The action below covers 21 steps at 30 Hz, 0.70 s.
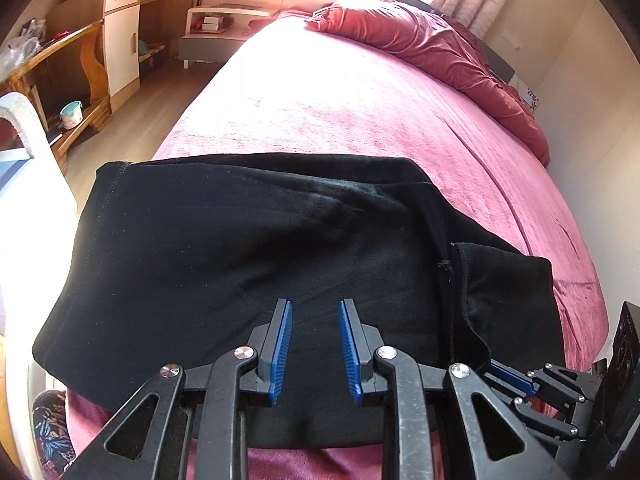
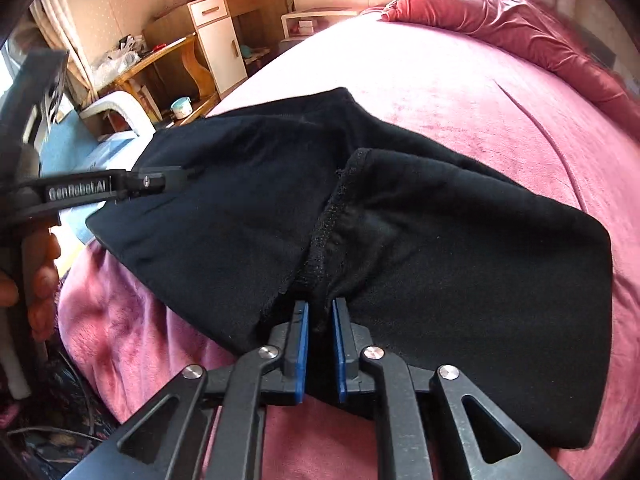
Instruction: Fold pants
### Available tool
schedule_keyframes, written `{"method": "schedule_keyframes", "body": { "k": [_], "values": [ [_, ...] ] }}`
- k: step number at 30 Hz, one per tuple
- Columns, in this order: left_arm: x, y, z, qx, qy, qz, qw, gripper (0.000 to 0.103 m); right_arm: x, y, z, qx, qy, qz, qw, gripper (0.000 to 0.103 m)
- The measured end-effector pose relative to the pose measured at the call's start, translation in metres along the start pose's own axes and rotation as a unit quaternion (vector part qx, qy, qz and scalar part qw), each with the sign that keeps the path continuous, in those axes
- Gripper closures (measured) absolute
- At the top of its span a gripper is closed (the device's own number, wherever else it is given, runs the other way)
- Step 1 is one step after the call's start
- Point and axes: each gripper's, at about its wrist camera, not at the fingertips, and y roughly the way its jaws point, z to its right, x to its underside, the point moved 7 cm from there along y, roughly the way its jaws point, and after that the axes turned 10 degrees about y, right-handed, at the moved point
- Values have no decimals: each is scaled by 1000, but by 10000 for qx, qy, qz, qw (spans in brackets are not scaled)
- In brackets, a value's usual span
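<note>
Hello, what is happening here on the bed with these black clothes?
A person is folding black pants on a bed with a pink cover, holding a claw tool in each hand. The right claw is closed on a bunched edge of the pants near the seam. The left claw is open and sits just above the fabric, gripping nothing. The pants lie partly folded near the bed's edge, one layer overlapping another, so the fold is not finished yet.

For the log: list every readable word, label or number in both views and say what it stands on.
"GenRobot.AI": white lettering on the black arm of the left gripper, seen in the right wrist view.
Black-and-white marker plate on that gripper: pattern too blurred to read.
Black pants, pink velvet bedspread: no text.
</note>
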Motion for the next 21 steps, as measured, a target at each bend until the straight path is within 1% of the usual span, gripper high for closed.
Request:
{"method": "schedule_keyframes", "body": {
  "k": [2,4,5,6,7,10,11,15,21],
  "values": [
    [2,-3,0,-19,9,18,10000,78,-3,-6,0,-101,-20,36,9999,93],
    [4,-7,-1,-42,67,48,10000,78,0,-7,0,-184,-36,-23,9998,93],
    [5,-8,0,-67,106,57,9999,78,4,-1,0,-220,-61,-147,9996,93],
    [6,-9,2,-93,155,57,9998,78,10,8,1,-163,-128,-302,9993,92],
    [7,-10,3,-124,209,55,9997,78,15,15,3,-91,-155,-351,9992,92],
    [9,-13,9,-255,363,69,9990,78,14,19,4,-180,-30,-276,9995,88],
    [10,-16,11,-273,397,89,9988,75,15,20,3,-176,-53,-265,9995,87],
    [11,-26,16,-359,524,176,9978,74,16,19,0,-144,-115,-167,9997,86],
    [13,-37,19,-397,564,222,9974,74,18,10,1,-165,8,-106,9998,82]
  ]
}}
